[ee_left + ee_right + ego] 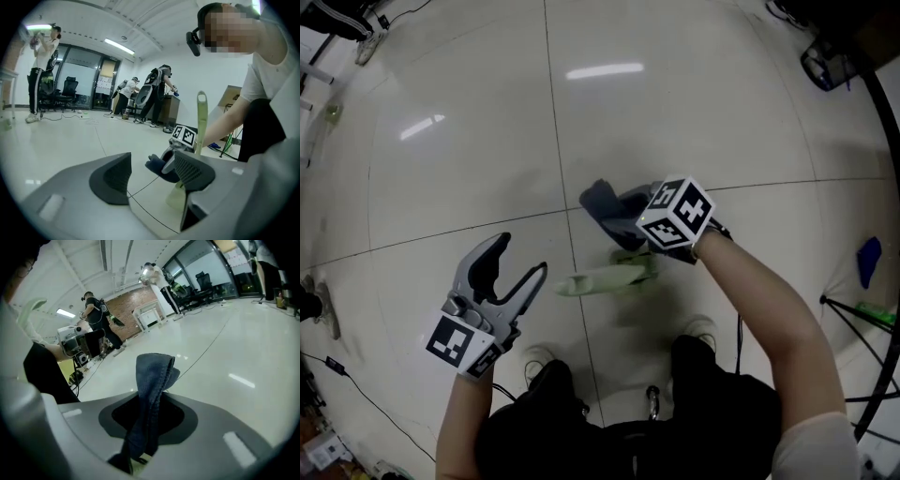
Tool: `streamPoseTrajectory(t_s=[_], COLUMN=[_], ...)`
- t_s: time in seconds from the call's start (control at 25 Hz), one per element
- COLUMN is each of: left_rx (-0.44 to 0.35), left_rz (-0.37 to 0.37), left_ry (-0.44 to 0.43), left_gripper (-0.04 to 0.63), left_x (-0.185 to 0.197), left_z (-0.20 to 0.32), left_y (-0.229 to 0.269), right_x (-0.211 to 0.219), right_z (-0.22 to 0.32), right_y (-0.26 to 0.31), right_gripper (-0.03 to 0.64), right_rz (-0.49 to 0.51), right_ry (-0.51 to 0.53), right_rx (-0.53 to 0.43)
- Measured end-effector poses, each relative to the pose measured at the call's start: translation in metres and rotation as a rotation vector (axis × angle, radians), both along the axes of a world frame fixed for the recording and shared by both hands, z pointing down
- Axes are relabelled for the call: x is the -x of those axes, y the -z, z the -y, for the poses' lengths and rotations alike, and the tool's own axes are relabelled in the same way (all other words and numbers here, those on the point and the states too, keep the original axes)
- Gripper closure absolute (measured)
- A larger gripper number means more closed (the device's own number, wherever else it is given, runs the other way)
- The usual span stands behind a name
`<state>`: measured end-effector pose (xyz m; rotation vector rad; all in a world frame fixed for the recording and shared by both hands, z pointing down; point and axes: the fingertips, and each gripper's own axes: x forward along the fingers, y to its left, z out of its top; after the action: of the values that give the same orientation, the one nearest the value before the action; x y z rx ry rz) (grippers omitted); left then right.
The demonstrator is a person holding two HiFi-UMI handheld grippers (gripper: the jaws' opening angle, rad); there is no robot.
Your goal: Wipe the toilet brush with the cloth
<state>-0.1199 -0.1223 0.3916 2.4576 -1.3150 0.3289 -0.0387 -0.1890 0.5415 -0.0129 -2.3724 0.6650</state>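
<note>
A pale green toilet brush [605, 279] stands upright on the tiled floor in front of the person's feet. In the left gripper view its thin handle [201, 123] rises from a pale base [177, 197]. My right gripper [649, 232] is shut on a dark blue cloth [611, 210], held low beside the handle; I cannot tell whether they touch. In the right gripper view the cloth [153, 385] sticks up from between the closed jaws of the right gripper [150, 414]. My left gripper [522, 256] is open and holds nothing, left of the brush. The left gripper [152, 176] faces the cloth [161, 167].
A tripod leg [861, 311] and a blue object [868, 261] stand at the right. A cable [337, 367] lies at the lower left. The person's shoe [539, 361] is near the brush. Other people [157, 96] and office chairs [65, 91] are far across the room.
</note>
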Motion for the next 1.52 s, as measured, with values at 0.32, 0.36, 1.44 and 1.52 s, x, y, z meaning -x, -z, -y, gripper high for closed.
streamPoseTrajectory(t_s=[0.32, 0.36, 1.44, 1.52], left_rx=[0.056, 0.059, 0.028, 0.018], left_rz=[0.032, 0.028, 0.018, -0.003], left_ry=[0.005, 0.012, -0.082, -0.081], left_gripper=[0.31, 0.31, 0.31, 0.31], left_x=[0.03, 0.033, -0.005, -0.008], left_z=[0.001, 0.002, -0.027, -0.03], left_y=[-0.02, -0.02, -0.003, 0.002], right_x=[0.021, 0.019, -0.135, -0.152], right_z=[-0.025, -0.026, -0.073, -0.085], right_y=[-0.056, -0.06, -0.106, -0.111], right_gripper=[0.509, 0.509, 0.511, 0.509], right_rz=[-0.07, -0.074, -0.287, -0.328], right_ry=[0.217, 0.218, -0.043, -0.066], right_rx=[0.136, 0.15, 0.187, 0.194])
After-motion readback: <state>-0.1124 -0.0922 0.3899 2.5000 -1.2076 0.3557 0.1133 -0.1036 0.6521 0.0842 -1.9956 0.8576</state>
